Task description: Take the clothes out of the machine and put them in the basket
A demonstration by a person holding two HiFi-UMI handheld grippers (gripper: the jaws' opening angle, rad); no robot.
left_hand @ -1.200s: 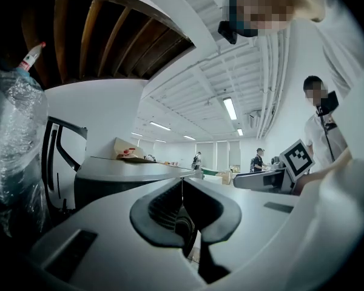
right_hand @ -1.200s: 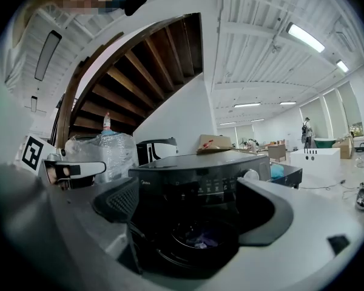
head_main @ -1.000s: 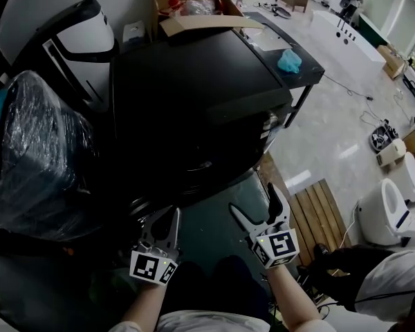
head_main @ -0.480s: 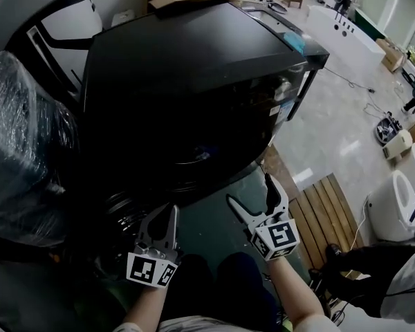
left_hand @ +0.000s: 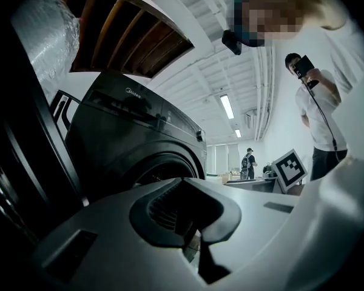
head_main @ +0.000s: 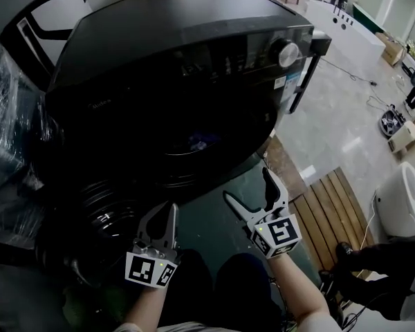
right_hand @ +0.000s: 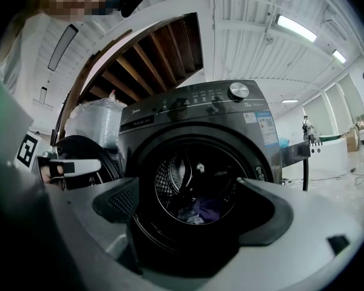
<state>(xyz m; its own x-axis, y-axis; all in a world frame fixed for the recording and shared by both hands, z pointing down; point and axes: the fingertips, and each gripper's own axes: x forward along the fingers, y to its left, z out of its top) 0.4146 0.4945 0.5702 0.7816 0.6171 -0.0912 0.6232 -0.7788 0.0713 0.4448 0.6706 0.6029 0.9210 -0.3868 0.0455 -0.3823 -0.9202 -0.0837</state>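
Note:
A black front-loading washing machine (head_main: 180, 61) fills the upper head view, with its round door (head_main: 107, 213) swung open to the left. Purple and pale clothes (right_hand: 200, 211) lie low in the drum, seen as a bluish patch (head_main: 197, 142) from above. My right gripper (head_main: 247, 185) is open wide just in front of the drum mouth, and in its own view the jaws (right_hand: 191, 202) frame the opening with nothing between them. My left gripper (head_main: 166, 213) is shut and empty, lower left, near the open door. I cannot make out a basket.
A plastic-wrapped bundle (head_main: 7, 130) stands left of the machine. A wooden slatted board (head_main: 332, 213) and a white appliance (head_main: 404, 199) lie on the tiled floor to the right. A person's dark shoe (head_main: 373, 275) is at bottom right; another person (left_hand: 318, 102) stands behind.
The view has shifted so the machine's front panel, knob and drum now show. Both grippers hold about the same spots, the right still open and the left still shut.

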